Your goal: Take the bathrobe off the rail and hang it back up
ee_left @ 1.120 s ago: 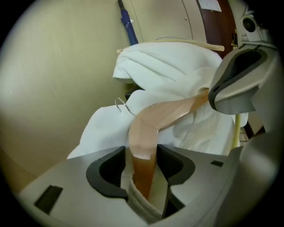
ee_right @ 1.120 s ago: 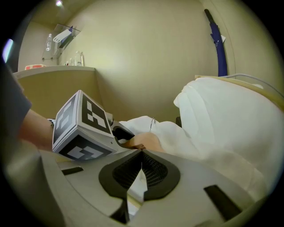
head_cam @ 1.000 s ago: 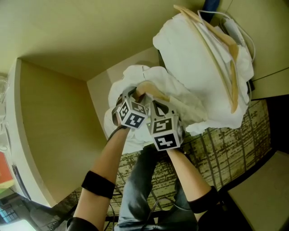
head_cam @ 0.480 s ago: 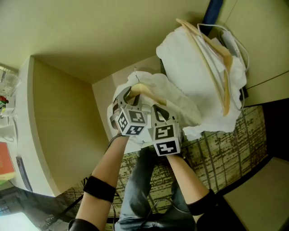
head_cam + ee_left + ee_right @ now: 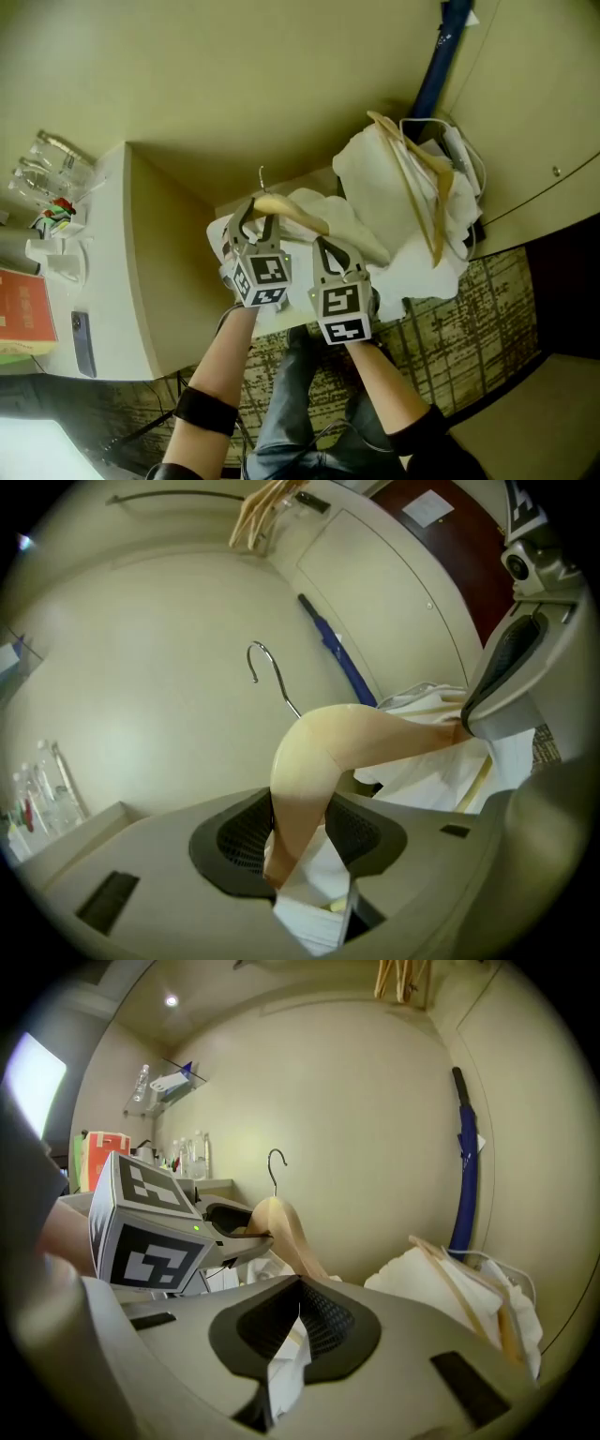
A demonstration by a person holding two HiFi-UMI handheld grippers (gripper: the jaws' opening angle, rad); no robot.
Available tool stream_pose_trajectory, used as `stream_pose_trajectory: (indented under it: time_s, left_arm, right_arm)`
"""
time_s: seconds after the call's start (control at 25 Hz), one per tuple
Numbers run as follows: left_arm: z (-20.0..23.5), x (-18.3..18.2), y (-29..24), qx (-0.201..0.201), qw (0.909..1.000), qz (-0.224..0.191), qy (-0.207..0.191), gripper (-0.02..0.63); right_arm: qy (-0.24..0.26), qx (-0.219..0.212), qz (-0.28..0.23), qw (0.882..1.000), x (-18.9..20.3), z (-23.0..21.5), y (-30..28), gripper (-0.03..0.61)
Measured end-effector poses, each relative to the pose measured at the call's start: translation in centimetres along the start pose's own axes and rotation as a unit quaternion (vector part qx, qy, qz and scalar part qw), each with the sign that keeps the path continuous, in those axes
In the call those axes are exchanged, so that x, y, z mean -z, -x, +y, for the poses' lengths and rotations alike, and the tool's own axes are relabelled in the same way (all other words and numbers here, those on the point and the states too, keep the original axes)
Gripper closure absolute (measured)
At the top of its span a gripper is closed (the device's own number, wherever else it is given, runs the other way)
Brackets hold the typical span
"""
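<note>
Left gripper [image 5: 300,846] clamped on wooden hanger [image 5: 323,752] carrying white bathrobe [image 5: 349,223]. Right gripper [image 5: 298,1321] closed tight, pinching bathrobe cloth. Hanger hook free in air, off rail [image 5: 169,495].

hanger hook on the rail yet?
No: in the left gripper view the hanger hook stands free against the bare wall, well below the rail.

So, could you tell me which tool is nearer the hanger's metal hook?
Left. The left tool grips the wooden hanger just below the hook; the right tool pinches white bathrobe fabric farther along.
</note>
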State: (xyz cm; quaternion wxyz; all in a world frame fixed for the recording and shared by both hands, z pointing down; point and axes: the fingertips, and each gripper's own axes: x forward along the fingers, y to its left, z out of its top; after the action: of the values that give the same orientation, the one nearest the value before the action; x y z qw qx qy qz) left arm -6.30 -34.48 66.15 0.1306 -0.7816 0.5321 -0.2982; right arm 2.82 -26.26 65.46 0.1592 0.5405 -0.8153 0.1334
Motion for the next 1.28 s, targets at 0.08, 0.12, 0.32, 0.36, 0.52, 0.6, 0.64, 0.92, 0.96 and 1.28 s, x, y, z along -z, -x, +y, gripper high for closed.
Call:
stream_pose_trajectory:
  time_s: [0.08, 0.12, 0.32, 0.36, 0.52, 0.6, 0.64, 0.92, 0.96, 1.28]
  left_arm:
    - [2.7, -2.9, 1.6, -0.025, 0.9995, -0.016, -0.004, 0.437]
    - [4.2, -4.4, 2.4, -0.039, 0.999, -0.024, -0.004, 0.437]
    - [10.9, -11.9, 5.7, -0.091, 0.9941, -0.059, 0.006, 0.436]
    - [12.0, -13.3, 6.3, -0.097, 0.9931, -0.065, 0.01, 0.436]
    - [15.6, -18.9, 8.4, -0.111, 0.9889, -0.098, 0.019, 0.434]
    - [17.1, -21.8, 9.5, -0.119, 0.9853, -0.12, 0.027, 0.434]
    - [17.9, -23.4, 10.1, -0.123, 0.983, -0.132, 0.033, 0.434]
    - [22.2, -35.3, 13.6, -0.13, 0.9669, -0.214, 0.049, 0.434]
    - [22.8, -36.8, 14.2, -0.13, 0.9643, -0.225, 0.053, 0.434]
    - [27.7, -50.3, 20.4, -0.12, 0.9407, -0.314, 0.045, 0.434]
  right_arm:
    - [0.01, -0.001, -0.018, 1.0, -3.1, 0.4, 1.5, 0.557]
    - [0.014, -0.001, -0.025, 1.0, -4.7, 0.6, 2.3, 0.557]
    - [0.038, -0.008, -0.057, 0.998, -12.7, 1.8, 5.7, 0.557]
    - [0.045, -0.009, -0.064, 0.997, -14.3, 2.0, 6.3, 0.557]
    - [0.071, -0.006, -0.097, 0.993, -20.5, 2.2, 8.7, 0.557]
    - [0.082, -0.002, -0.113, 0.99, -23.2, 1.9, 9.7, 0.557]
    - [0.088, 0.0, -0.121, 0.989, -24.5, 1.8, 10.3, 0.557]
    - [0.127, 0.029, -0.186, 0.974, -33.8, 0.7, 15.5, 0.557]
    - [0.133, 0.035, -0.197, 0.971, -35.3, 0.5, 16.4, 0.557]
    - [0.182, 0.08, -0.29, 0.936, -47.0, -0.2, 24.8, 0.557]
